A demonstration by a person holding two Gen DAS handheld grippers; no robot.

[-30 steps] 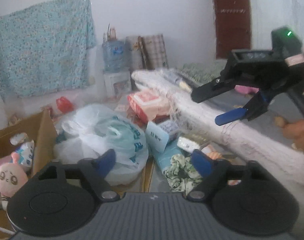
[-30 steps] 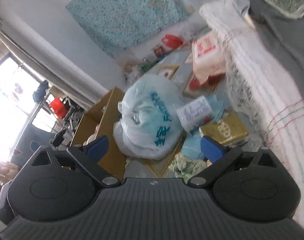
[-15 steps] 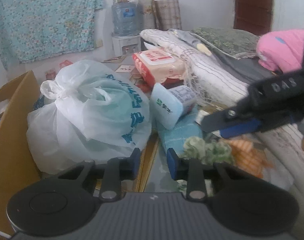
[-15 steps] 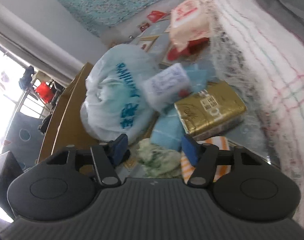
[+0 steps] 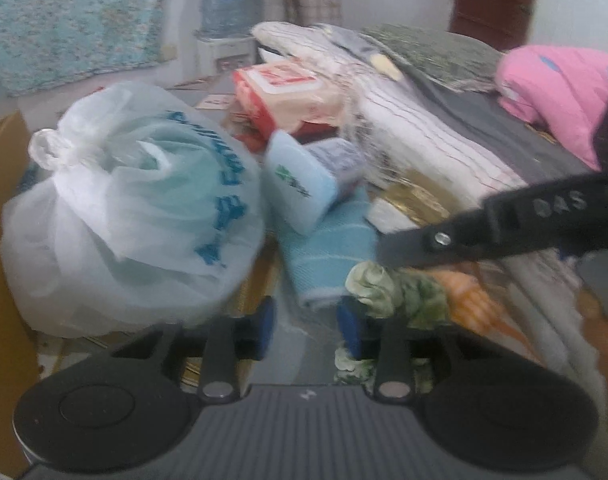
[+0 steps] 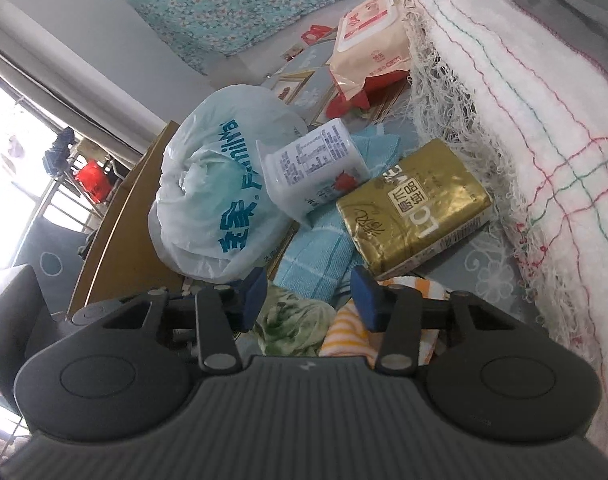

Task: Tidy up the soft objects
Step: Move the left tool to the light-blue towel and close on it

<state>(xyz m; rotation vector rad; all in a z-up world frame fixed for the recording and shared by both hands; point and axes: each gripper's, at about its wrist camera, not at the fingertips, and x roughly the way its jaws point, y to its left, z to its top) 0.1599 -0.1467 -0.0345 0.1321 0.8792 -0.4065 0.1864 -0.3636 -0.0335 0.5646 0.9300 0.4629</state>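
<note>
Only from right wrist, gold pack (image 6: 414,204) label

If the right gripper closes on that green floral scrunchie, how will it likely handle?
Probably floppy: the green scrunchie lies in crumpled, gathered folds between the open fingers of the right gripper. It looks light and should squash under the pads rather than slip. It overlaps the orange striped cloth, so that may snag or drag along.

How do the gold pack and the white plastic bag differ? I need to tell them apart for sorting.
The gold pack is a flat-sided, shiny block with printed characters; the white plastic bag is a rounded, bulging, translucent sack with blue lettering. The pack lies beside the fringed blanket; the bag sits against the cardboard box, its top knotted. Both rest on the floor near the blue towel.
</note>
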